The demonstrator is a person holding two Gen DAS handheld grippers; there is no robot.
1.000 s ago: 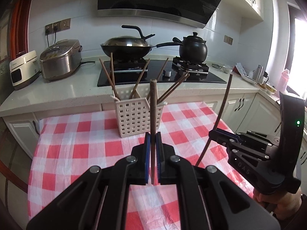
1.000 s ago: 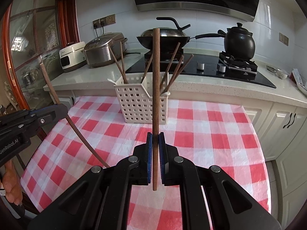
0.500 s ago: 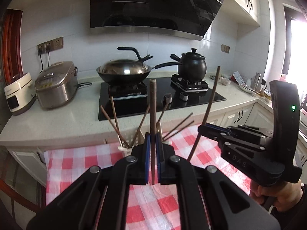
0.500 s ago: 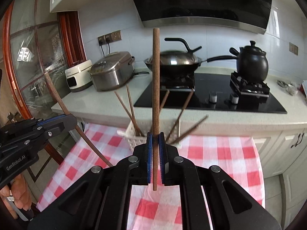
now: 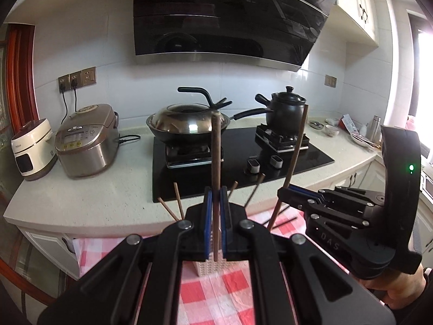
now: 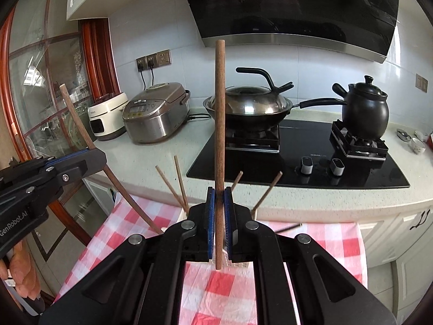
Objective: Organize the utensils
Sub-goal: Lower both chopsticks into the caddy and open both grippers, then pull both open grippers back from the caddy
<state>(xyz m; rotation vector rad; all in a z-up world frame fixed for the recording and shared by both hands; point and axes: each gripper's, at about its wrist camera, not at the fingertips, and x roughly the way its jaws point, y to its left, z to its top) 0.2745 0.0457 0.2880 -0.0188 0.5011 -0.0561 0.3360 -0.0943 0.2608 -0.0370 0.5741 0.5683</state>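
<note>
In the left wrist view my left gripper [image 5: 215, 199] is shut on a brown chopstick [image 5: 215, 157] that stands upright. My right gripper [image 5: 287, 192] is beside it on the right, shut on another chopstick [image 5: 297, 154]. The right wrist view shows the right gripper [image 6: 219, 199] clamped low on its upright chopstick [image 6: 219, 119]. There the left gripper [image 6: 90, 159] grips a slanted chopstick [image 6: 78, 122] at the left. The white slotted basket [image 5: 209, 266] [image 6: 240, 265] is mostly hidden below the jaws. Several chopsticks [image 5: 177, 199] [image 6: 180, 184] stick out of it.
A red-and-white checked cloth [image 5: 216, 295] [image 6: 127, 216] covers the table under the basket. Behind it runs a stone counter [image 5: 89, 195] with a black hob [image 5: 189, 173], a lidded wok [image 5: 186, 122], a black clay pot [image 5: 286, 108] and two cookers [image 5: 86, 140]. A range hood [image 5: 227, 16] hangs above.
Both grippers have risen and moved closer to the basket, each keeping its chopstick. The basket has dropped in both views and now sits behind the jaws.
</note>
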